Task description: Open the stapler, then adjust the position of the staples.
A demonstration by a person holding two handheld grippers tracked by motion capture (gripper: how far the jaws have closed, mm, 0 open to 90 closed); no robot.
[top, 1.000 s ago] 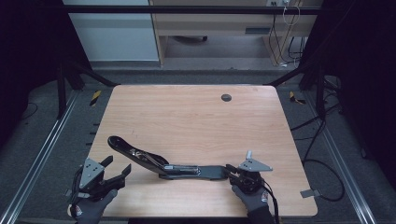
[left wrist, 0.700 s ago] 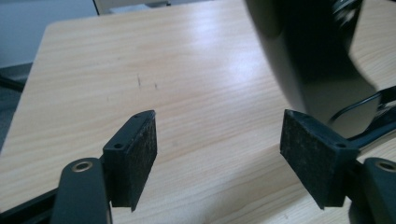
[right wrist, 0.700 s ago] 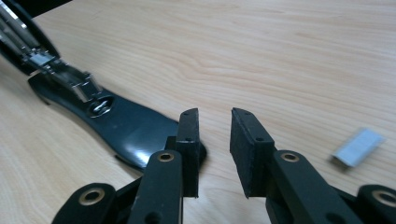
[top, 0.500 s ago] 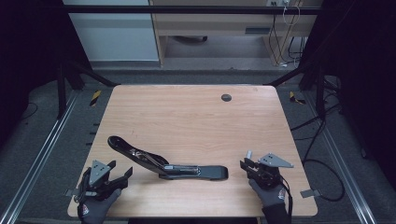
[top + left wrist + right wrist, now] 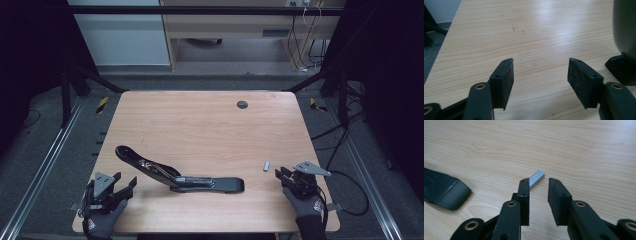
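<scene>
Wooden table (image 5: 200, 125), gloved hands low at near corners, fingers (image 5: 524, 192) forward.

No text, label, brand, number or sign can be read anywhere in these views. The long black stapler (image 5: 180, 175), lying opened out on the pale wooden worktop (image 5: 210, 130), has a small light patch on its middle part that may be a label, but it is too small and blurred to make out. The back of the person's dark glove at the right hand (image 5: 307, 207) bears a small reddish mark, which cannot be read either.
</scene>
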